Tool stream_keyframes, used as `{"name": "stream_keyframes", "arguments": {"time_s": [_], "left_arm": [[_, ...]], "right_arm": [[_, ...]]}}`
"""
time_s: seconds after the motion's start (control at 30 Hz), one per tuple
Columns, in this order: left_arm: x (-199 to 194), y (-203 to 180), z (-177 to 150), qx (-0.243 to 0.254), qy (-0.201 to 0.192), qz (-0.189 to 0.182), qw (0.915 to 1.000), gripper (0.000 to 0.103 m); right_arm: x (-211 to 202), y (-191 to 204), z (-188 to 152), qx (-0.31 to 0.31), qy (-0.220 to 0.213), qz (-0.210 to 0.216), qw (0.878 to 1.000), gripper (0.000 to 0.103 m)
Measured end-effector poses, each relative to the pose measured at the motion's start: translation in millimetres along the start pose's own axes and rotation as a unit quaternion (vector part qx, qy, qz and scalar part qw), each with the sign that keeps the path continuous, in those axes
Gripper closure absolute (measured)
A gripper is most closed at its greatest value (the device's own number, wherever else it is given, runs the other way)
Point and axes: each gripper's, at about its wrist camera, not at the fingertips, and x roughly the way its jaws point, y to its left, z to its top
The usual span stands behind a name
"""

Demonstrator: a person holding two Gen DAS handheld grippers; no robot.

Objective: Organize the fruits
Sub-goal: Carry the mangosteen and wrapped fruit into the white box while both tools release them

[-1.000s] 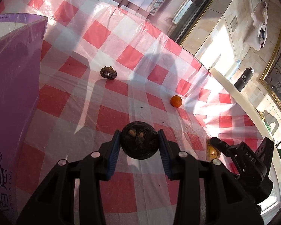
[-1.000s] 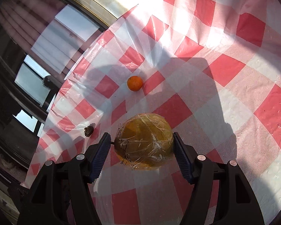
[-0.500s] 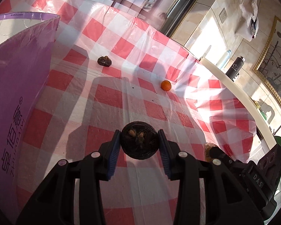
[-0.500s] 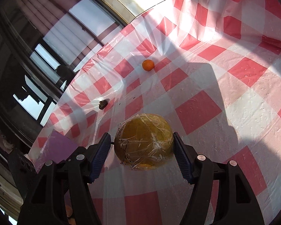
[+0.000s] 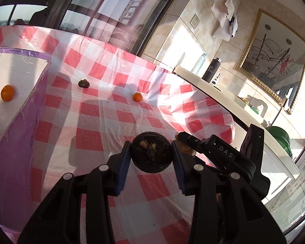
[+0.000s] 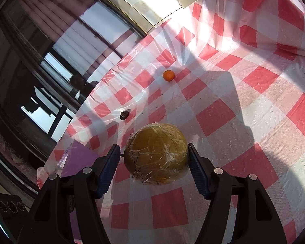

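dark round fruit (image 5: 151, 156) pinched in left gripper (image 5: 151, 158), held above checked cloth (image 5: 91, 140) | wrapped yellow fruit (image 6: 156, 153) clamped btwn right gripper (image 6: 154, 162) pads, off cloth | purple box (image 5: 16, 142) at left, orange (image 5: 7, 93) inside | small orange (image 6: 168, 75) + dark fruit (image 6: 124, 114) loose on cloth, well apart

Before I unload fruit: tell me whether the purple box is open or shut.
Open: the purple box has no lid over its white inside, where a small orange lies.

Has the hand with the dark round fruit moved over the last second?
Yes. The left gripper has risen and drawn back: the purple box now shows its inside.
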Motion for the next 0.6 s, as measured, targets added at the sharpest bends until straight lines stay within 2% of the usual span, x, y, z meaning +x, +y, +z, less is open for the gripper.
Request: {"name": "stream_keyframes", "arguments": {"time_s": [0.13,0.27,0.47,0.6], "left_arm": [[-34.2,-1.4,18.6,0.004,-0.047,-0.003,0.9989,0.063],[-62.1,9.8,31.8,0.002,-0.083,0.014,0.9965,0.063],[-90.9,44.4,42.1,-0.027,-0.113,0.046,0.9922,0.063],[-109.4,67.3,45.6,-0.032,-0.127,0.082,0.9879,0.063]], "right_arm": [[-15.9,34.3,3.2,-0.025,-0.031,0.036,0.999,0.038],[-25.0,67.7,-1.6,-0.060,-0.047,0.059,0.995,0.037],[-19.4,111.5,-19.1,-0.110,-0.032,0.083,0.990,0.037],[-6.7,143.3,-36.3,-0.147,-0.011,0.096,0.984,0.037]]}}
